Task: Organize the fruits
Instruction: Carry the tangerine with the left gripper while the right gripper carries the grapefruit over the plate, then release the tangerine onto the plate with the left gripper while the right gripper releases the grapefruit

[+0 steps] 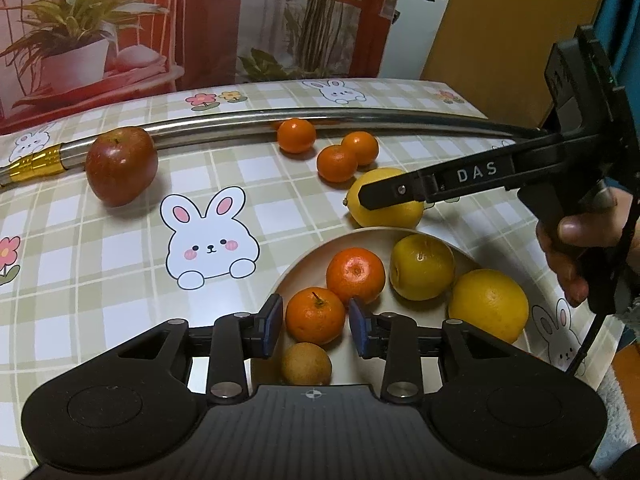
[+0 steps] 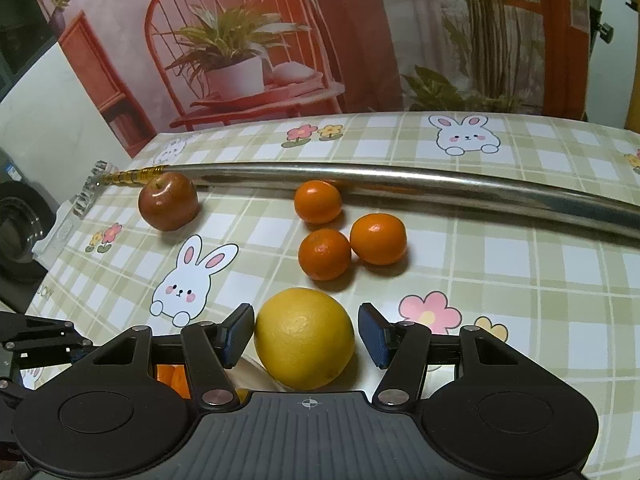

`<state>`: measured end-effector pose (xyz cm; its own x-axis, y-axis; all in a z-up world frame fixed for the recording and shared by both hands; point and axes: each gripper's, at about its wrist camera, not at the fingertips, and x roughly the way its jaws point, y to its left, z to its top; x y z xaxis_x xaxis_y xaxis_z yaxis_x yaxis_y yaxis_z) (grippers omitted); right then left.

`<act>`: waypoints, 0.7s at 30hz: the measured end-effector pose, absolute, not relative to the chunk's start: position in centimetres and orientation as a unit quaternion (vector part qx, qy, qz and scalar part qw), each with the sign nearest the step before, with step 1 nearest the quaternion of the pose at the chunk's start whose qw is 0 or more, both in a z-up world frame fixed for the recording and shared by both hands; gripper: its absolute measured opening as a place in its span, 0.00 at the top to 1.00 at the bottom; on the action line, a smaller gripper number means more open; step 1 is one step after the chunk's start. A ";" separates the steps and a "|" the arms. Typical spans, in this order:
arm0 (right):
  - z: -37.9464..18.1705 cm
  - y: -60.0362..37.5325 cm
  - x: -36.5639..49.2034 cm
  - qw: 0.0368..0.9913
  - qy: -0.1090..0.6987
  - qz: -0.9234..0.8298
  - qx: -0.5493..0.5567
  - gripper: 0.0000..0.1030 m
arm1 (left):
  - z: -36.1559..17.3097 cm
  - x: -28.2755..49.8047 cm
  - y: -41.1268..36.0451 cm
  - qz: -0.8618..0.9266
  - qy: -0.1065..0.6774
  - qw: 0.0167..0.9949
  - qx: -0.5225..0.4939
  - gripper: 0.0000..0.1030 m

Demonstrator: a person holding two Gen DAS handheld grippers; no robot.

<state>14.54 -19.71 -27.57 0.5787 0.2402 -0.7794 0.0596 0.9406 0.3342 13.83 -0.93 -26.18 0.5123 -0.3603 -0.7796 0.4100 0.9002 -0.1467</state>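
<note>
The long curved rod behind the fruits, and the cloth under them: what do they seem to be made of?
The rod looks like polished metal, probably steel: it mirrors the tangerine beside it, and it ends in a gold ribbed collar. The tablecloth looks like smooth printed plastic, maybe vinyl: it lies flat with a faint sheen, though coated fabric is possible.

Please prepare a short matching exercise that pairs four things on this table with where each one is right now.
Things:
1. apple
2. lemon
3. stemmed tangerine
4. metal pole

Places:
A. in the plate, between the left gripper's blue pads
B. on the tablecloth, beside the gold fitting
C. lying across the far side of the table
D. on the tablecloth just outside the plate, between the right gripper's open jaws

Pairs: 1-B, 2-D, 3-A, 4-C
</note>
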 end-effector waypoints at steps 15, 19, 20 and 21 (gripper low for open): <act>-26.0 -19.8 12.9 0.883 0.435 0.031 0.171 0.50 | -23.9 12.6 1.9 -0.193 0.422 0.886 -0.022 0.62; -24.1 -18.9 11.8 0.891 0.423 0.048 0.160 0.50 | -23.4 12.0 3.0 -0.171 0.418 0.892 -0.031 0.61; -23.6 -18.4 11.5 0.892 0.422 0.056 0.153 0.50 | -23.2 11.9 3.4 -0.165 0.418 0.893 -0.033 0.61; -23.2 -17.9 11.2 0.893 0.422 0.062 0.145 0.50 | -23.0 11.6 3.7 -0.158 0.417 0.894 -0.035 0.61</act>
